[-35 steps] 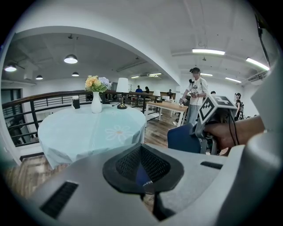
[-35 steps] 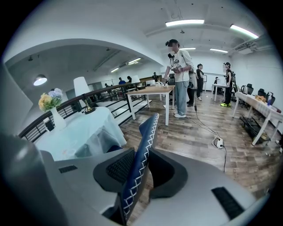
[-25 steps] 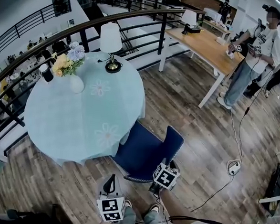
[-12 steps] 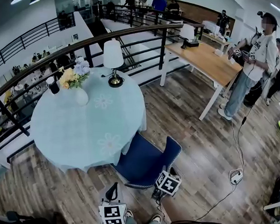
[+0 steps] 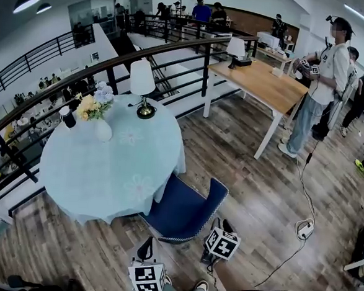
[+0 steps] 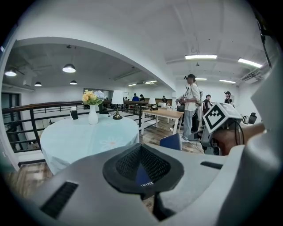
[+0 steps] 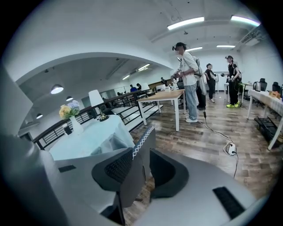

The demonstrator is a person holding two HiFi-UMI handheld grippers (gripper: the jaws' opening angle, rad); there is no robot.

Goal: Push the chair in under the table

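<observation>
A blue chair (image 5: 180,210) stands with its seat partly under the round table (image 5: 99,167), which wears a pale blue cloth. My right gripper (image 5: 219,224) is at the chair's back, on the right. In the right gripper view the chair back's stitched edge (image 7: 141,150) stands between the open jaws of that gripper (image 7: 143,170), with a gap at the right pad. My left gripper (image 5: 143,245) hovers just behind the chair's near left rim. Its pads meet at the tips (image 6: 140,165), and a sliver of blue chair shows behind them.
On the table stand a lamp (image 5: 143,83), a vase of flowers (image 5: 100,120) and a dark cup (image 5: 68,116). A black railing (image 5: 113,62) curves behind it. A wooden desk (image 5: 267,85), several people (image 5: 323,77) and a floor cable with power strip (image 5: 305,229) are at the right.
Both grippers have drawn back a little toward me and upward, the right one more. The chair keeps its place against the table.
</observation>
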